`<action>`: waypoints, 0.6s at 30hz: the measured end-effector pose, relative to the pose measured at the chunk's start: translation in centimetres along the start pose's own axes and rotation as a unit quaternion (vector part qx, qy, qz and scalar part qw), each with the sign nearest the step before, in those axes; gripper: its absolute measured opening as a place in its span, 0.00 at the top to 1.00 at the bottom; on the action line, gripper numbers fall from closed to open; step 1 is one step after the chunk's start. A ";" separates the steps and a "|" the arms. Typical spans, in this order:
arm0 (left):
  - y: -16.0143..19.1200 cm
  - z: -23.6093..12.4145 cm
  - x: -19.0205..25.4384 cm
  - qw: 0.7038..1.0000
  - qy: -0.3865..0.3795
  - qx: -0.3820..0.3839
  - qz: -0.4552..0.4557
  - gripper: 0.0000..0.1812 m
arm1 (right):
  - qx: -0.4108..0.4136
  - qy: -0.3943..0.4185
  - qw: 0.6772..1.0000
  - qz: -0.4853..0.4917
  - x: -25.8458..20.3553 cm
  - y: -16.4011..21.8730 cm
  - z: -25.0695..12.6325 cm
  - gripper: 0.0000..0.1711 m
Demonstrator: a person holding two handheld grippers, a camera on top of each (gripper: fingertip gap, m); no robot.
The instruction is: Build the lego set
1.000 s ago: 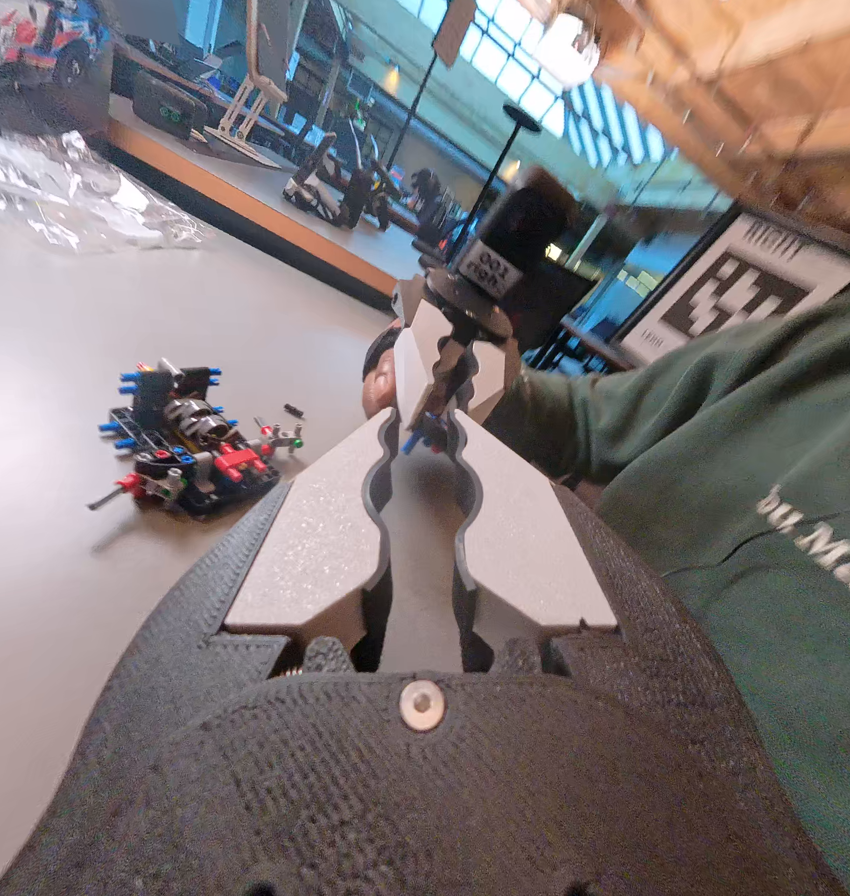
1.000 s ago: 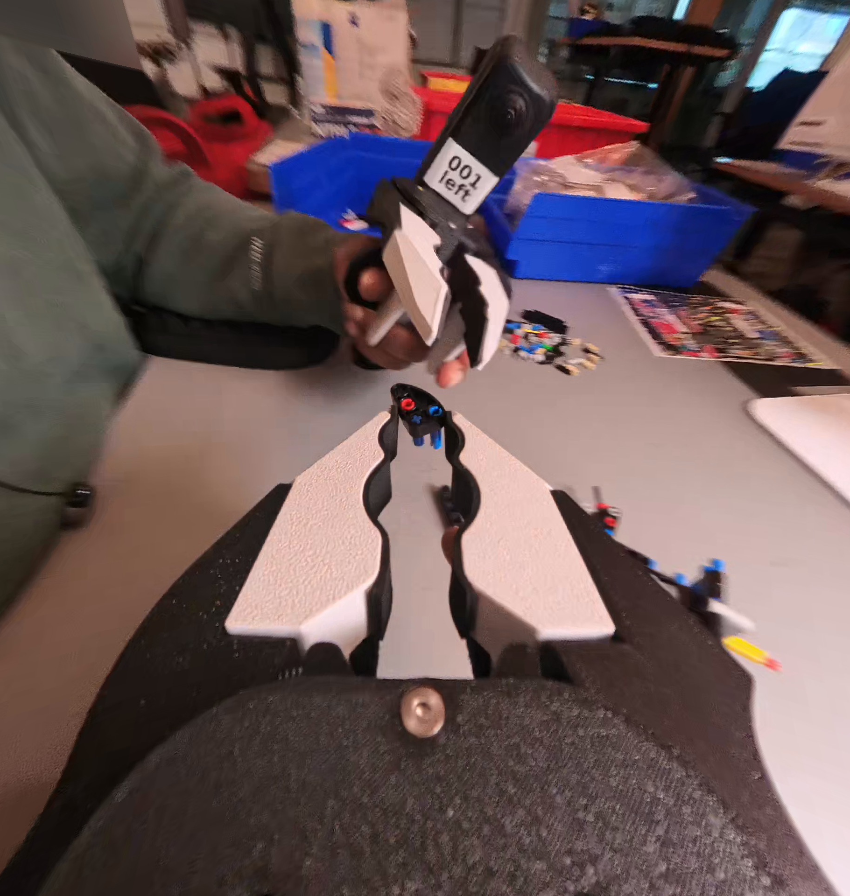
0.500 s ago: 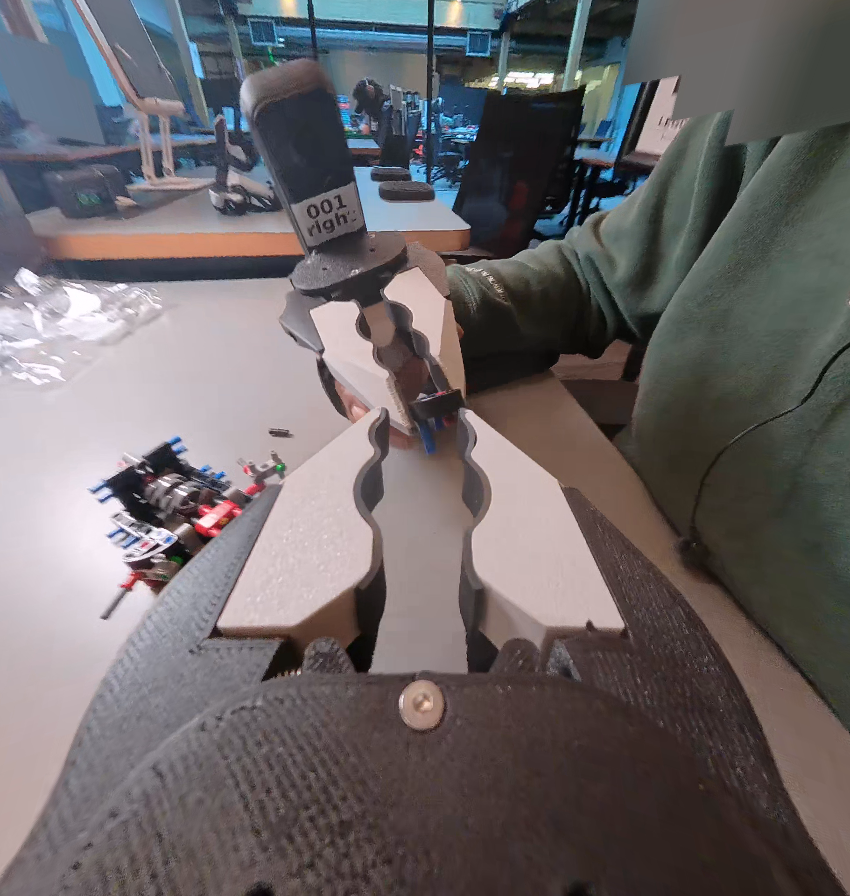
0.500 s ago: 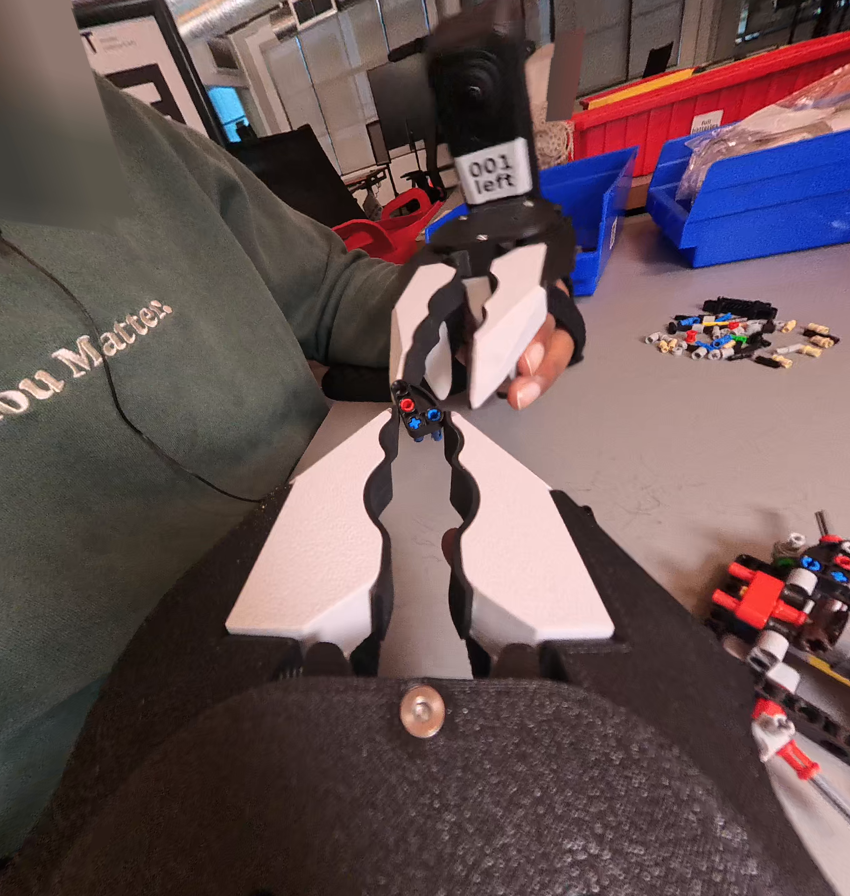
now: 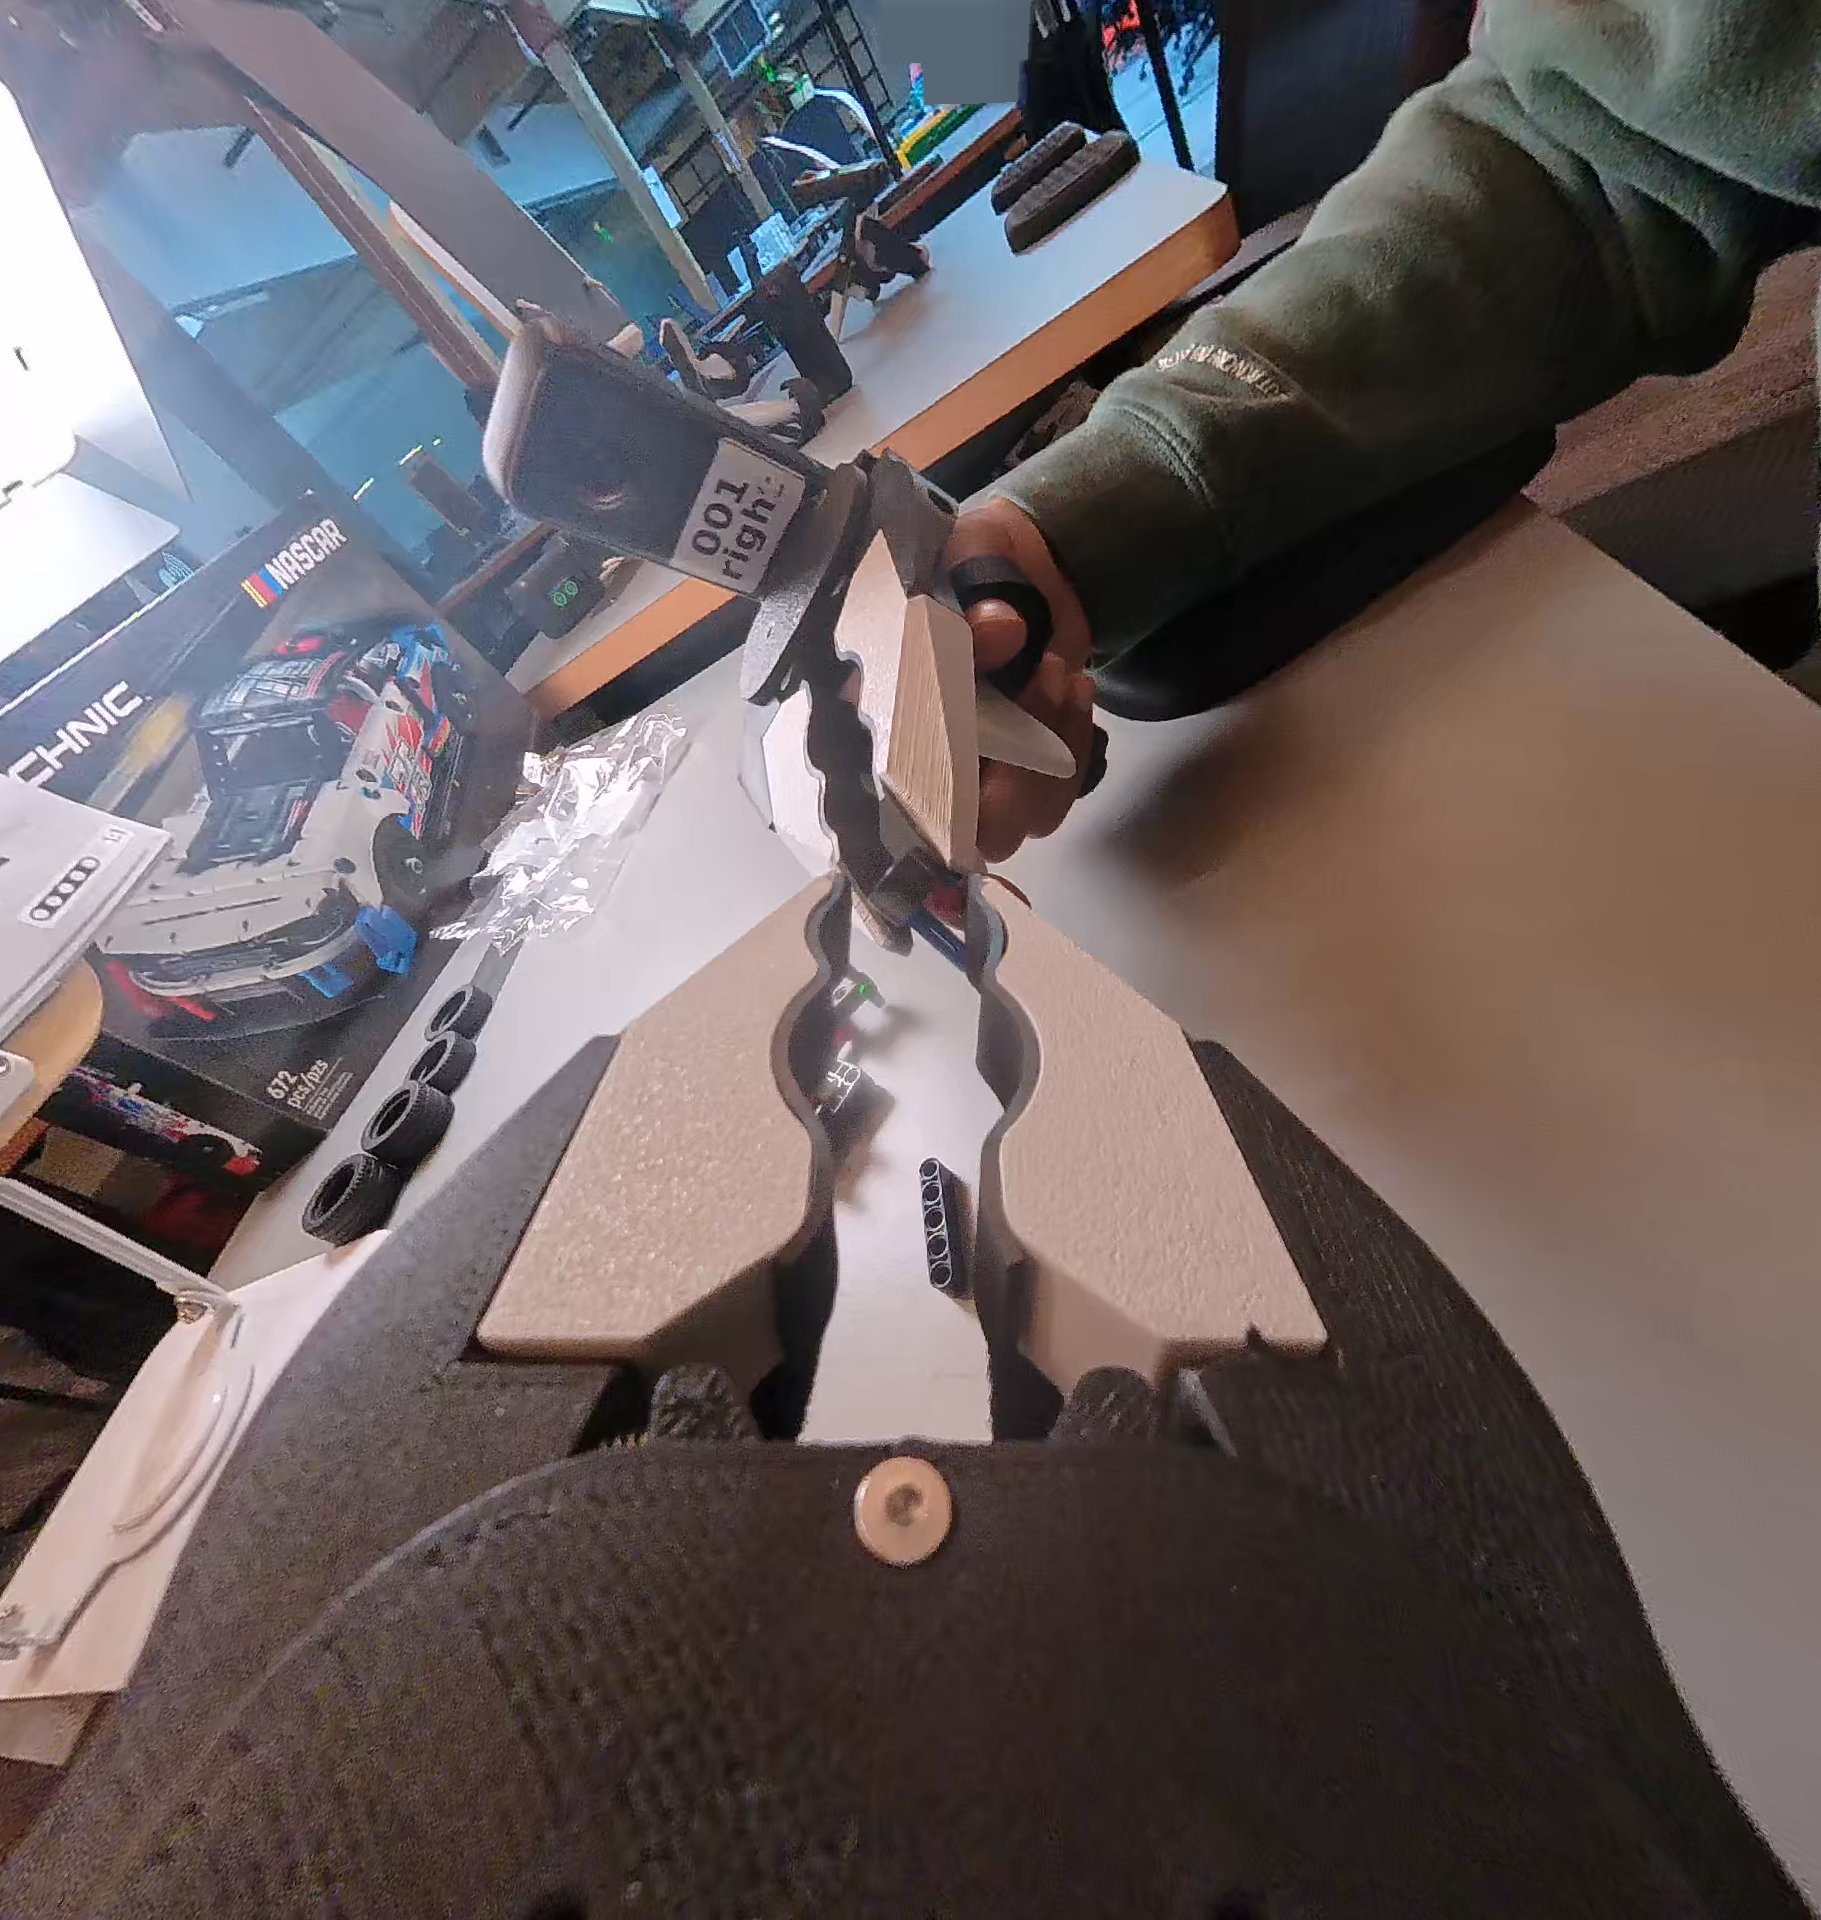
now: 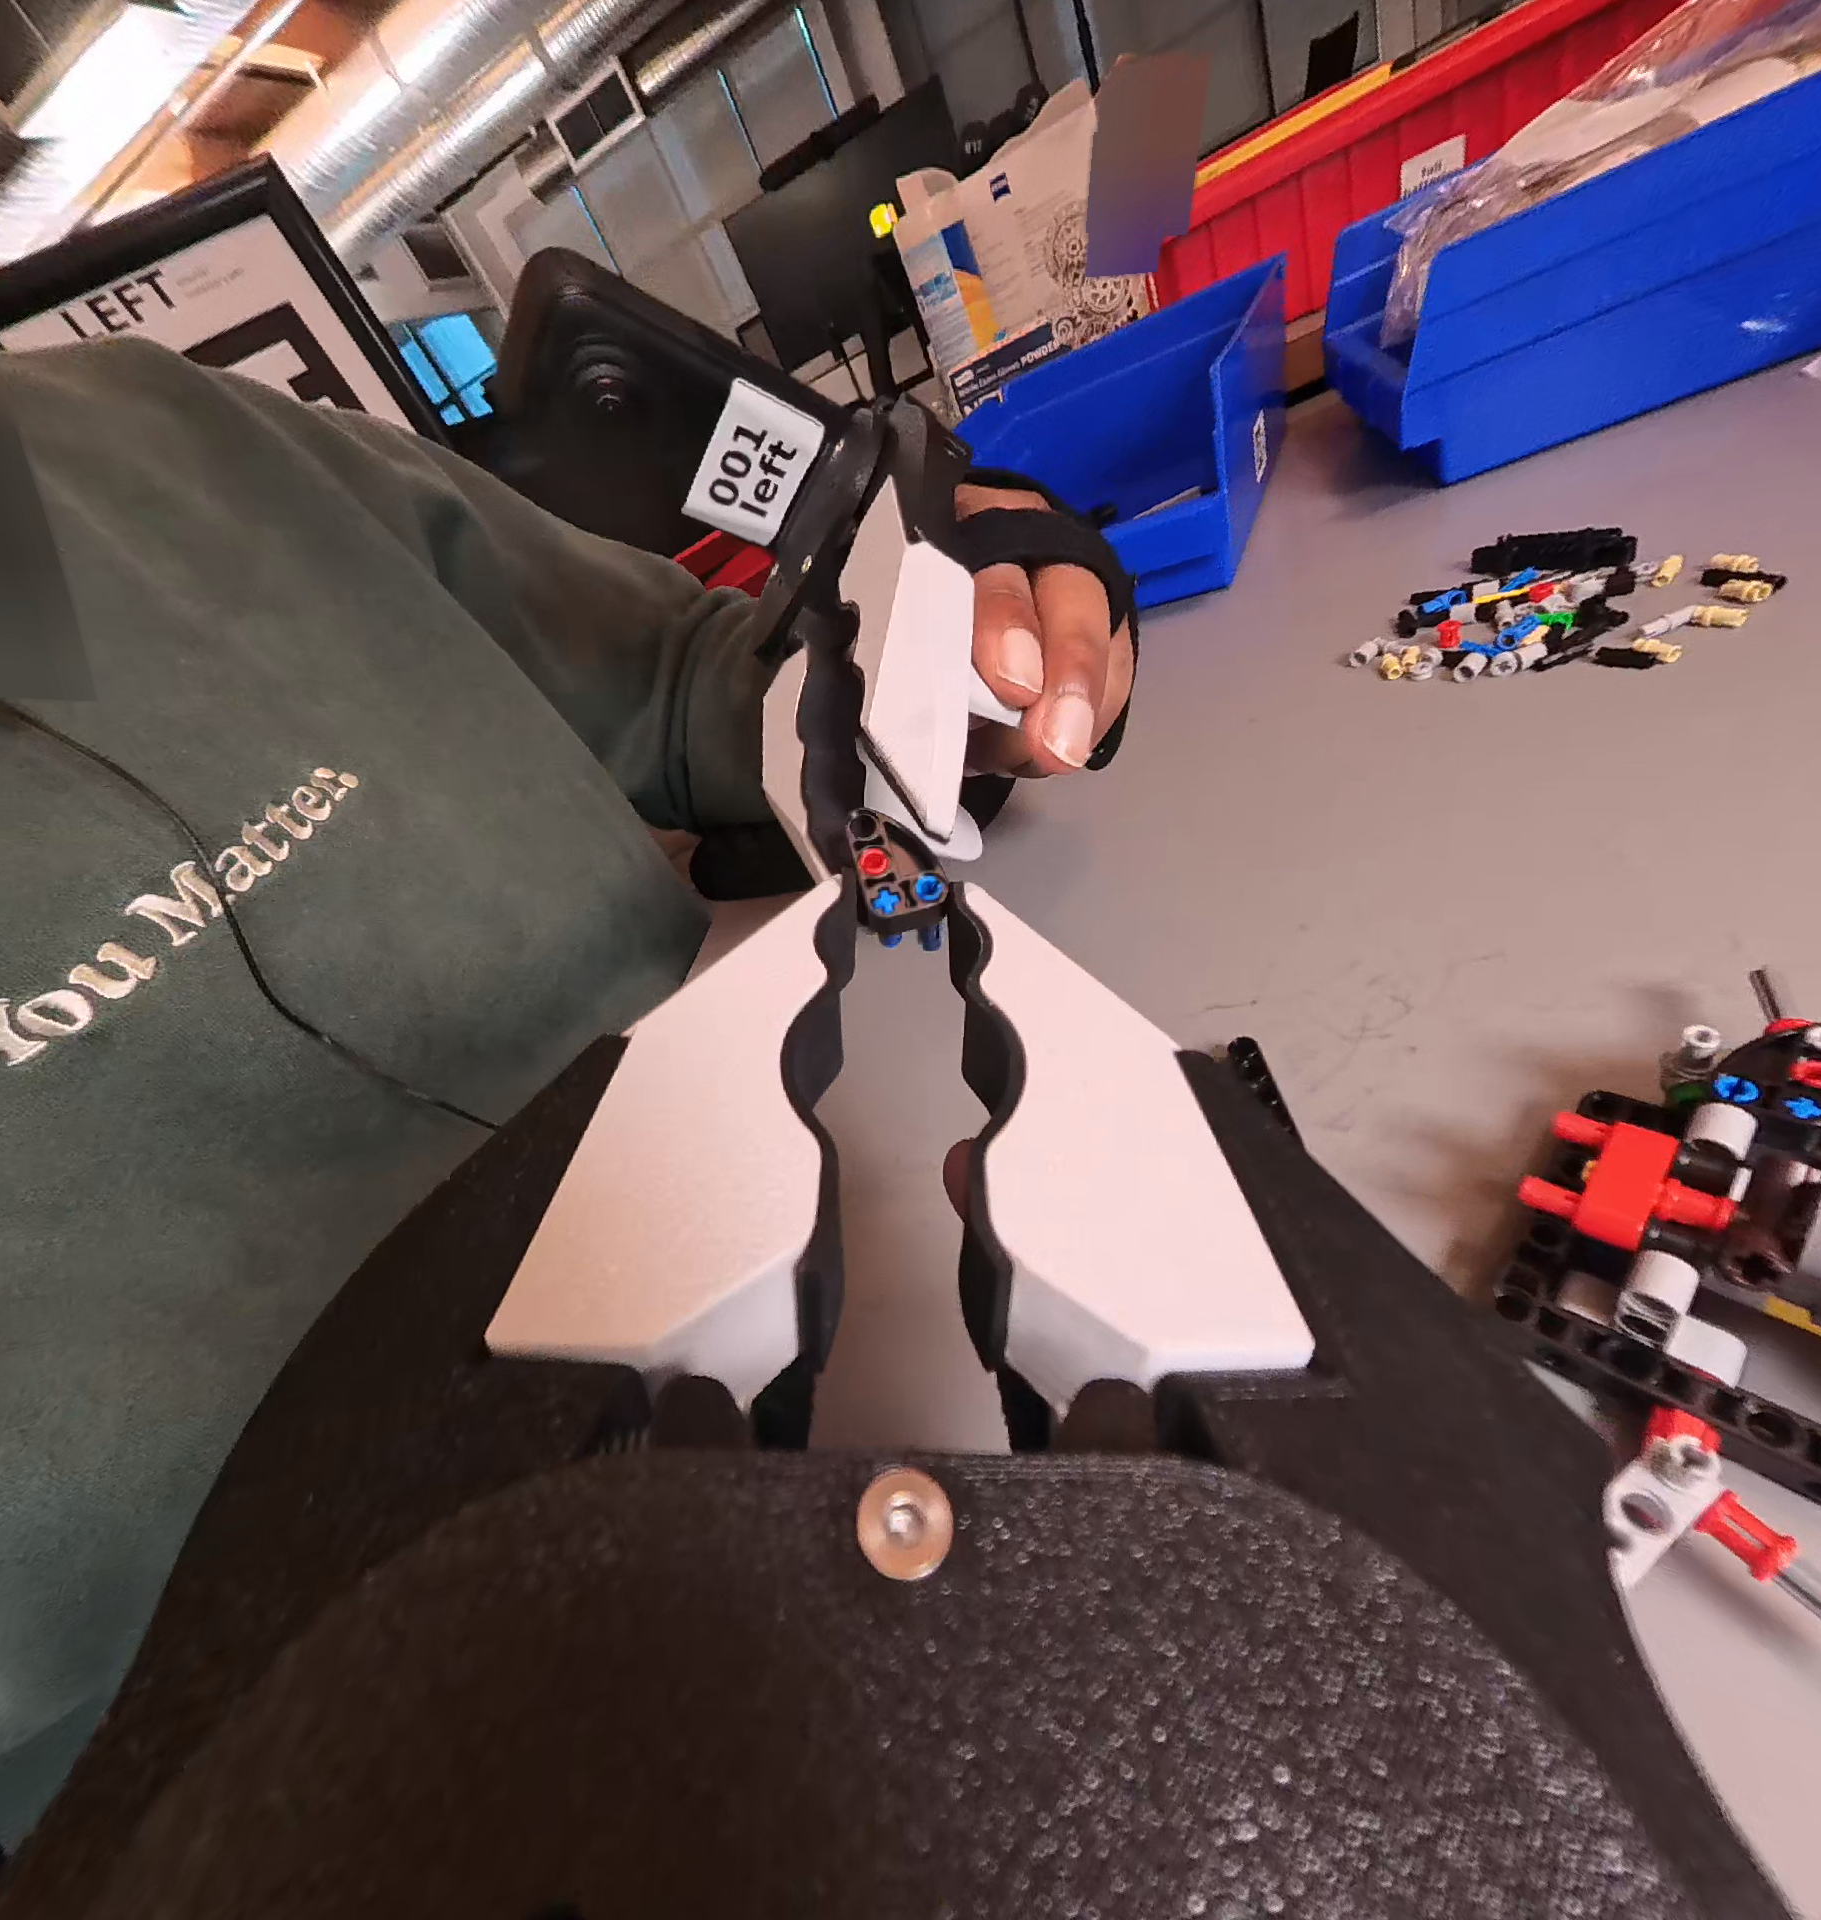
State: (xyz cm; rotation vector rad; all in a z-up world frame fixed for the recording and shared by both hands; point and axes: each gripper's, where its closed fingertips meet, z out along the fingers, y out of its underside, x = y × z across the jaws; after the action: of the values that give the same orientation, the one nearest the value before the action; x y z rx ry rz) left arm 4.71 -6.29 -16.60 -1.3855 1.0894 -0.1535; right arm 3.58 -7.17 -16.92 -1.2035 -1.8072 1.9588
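Both jaws clamp one black lego piece [image 6: 898,883] (red, blue pins) together.

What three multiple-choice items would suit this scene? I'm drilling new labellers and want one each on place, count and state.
1. Where is the partly built model?
A. held up by both grippers
B. on the floor
C. lying on the table, to the right of the right gripper

2. How many loose black tyres lie beside the set's box?
A. two
B. four
C. six

3. What state is the right gripper in?
A. shut on the small black piece
B. open and empty
C. shut on a tyre

Key: 1 C, it rests on the tabletop in the right wrist view. 2 B, four stand in a row. 3 A, its tips pinch the piece, which carries red and blue pins.
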 end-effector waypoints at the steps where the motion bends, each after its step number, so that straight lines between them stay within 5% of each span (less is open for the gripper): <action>1: 0.0 0.0 0.2 1.000 0.002 -0.001 0.008 0.91 | -0.004 -0.003 1.000 0.004 -0.1 0.2 0.1 0.92; 8: 0.0 0.0 -1.2 0.993 -0.076 -0.028 0.085 0.92 | 0.040 0.018 0.998 0.055 1.0 -1.2 -0.2 0.91; 15: 2.8 0.1 -3.6 0.956 -0.172 -0.128 0.202 0.92 | 0.008 0.206 0.978 0.003 4.8 -1.4 -0.8 0.77; 18: 3.6 0.5 -3.3 0.942 -0.172 -0.156 0.243 0.92 | -0.009 0.247 0.969 -0.015 5.0 -1.2 0.0 0.78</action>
State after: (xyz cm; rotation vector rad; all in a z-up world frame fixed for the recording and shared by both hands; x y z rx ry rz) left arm 1.48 -2.83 -17.92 -1.3108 1.1521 0.6239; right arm -0.06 -3.61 -17.88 -1.4936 -1.5703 1.4526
